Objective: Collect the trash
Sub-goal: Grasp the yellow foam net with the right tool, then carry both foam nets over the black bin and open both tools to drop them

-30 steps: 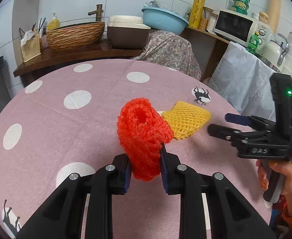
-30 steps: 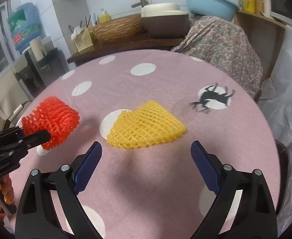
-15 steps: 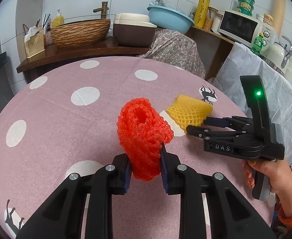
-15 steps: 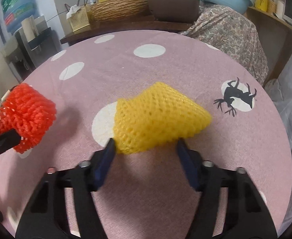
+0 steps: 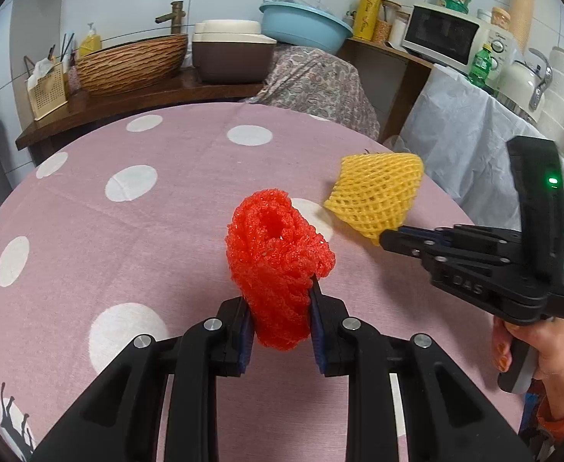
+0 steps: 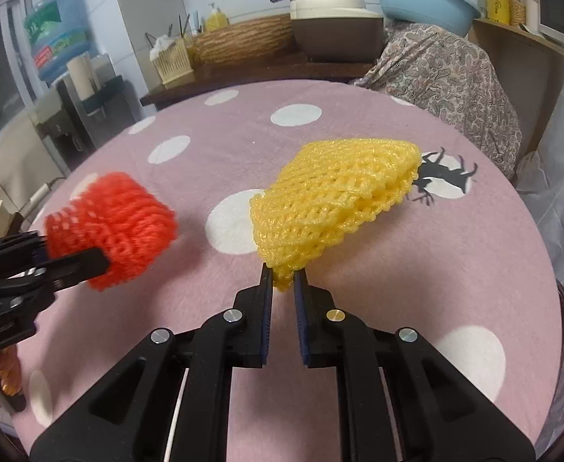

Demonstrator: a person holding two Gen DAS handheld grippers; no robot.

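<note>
Left wrist view: left gripper (image 5: pixel 280 319) clamps the red net (image 5: pixel 278 265) low on its body, the net standing up between the pads, clear of the table (image 5: pixel 128 238). To the right, the right gripper (image 5: pixel 391 236) pinches the near corner of the yellow net (image 5: pixel 376 192), which is off the cloth. A hand (image 5: pixel 532 346) grips its handle. Right wrist view: right gripper (image 6: pixel 282 279) jaws have just been closing and now stand narrow, with a small corner of the yellow net (image 6: pixel 336 200) between the pads; most of the net fans out beyond the tips. At left, the left gripper (image 6: pixel 74 265) holds the red net (image 6: pixel 116 223), blurred. Judgement: the pinch on yellow is shallow, so lift slowly and keep the squeeze; foam mesh may slip out. No bin shows in either view. Only the left view shows the hand and the microwave (image 5: pixel 447 34) shelf; only the right view shows how little yellow is gripped, and the water bottle (image 6: pixel 53 30) far left.
</note>
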